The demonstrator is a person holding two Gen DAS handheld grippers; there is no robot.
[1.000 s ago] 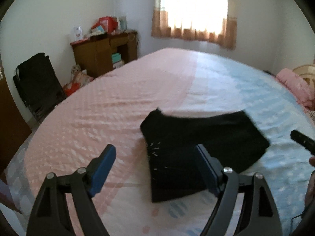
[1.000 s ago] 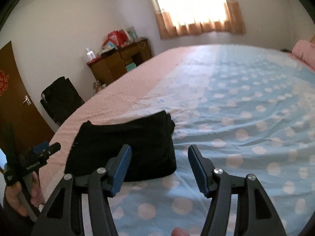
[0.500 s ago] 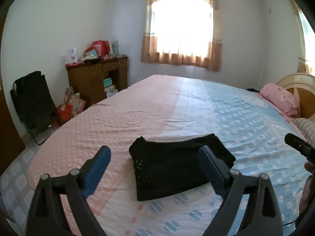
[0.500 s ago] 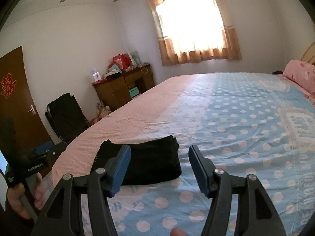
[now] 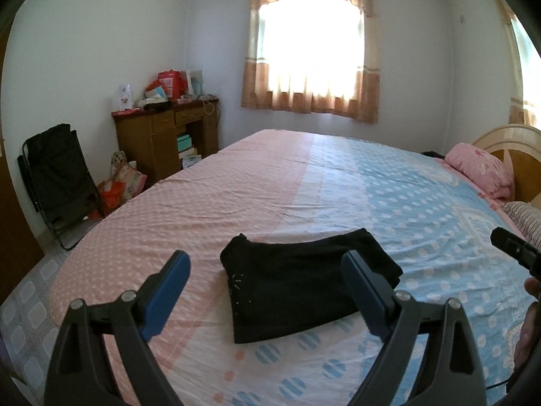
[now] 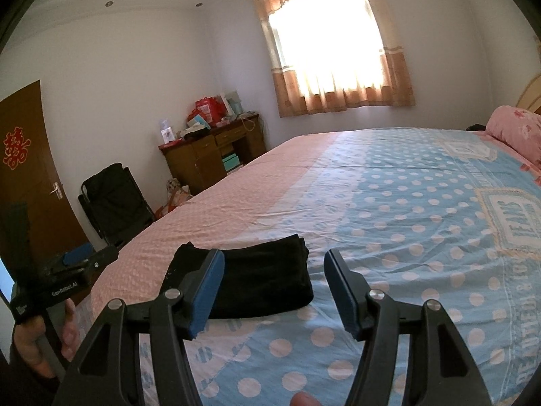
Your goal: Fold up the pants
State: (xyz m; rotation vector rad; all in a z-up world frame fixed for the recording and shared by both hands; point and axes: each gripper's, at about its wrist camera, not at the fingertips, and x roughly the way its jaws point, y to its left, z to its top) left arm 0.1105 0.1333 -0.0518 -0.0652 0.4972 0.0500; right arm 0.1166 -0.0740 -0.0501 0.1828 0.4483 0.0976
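The pants (image 5: 304,280) lay folded on the bed (image 5: 304,182), near its foot edge. Both the left hand-held gripper (image 5: 267,291) and the right hand-held gripper (image 6: 274,291) hovered above, jaws spread wide, holding nothing. The left one's body read "GenRobot.AI"; the bedsheet (image 6: 439,223) read "JEANS".

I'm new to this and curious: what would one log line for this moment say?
pants: folded, on bed | left gripper: open, empty | right gripper: open, empty | contact: none
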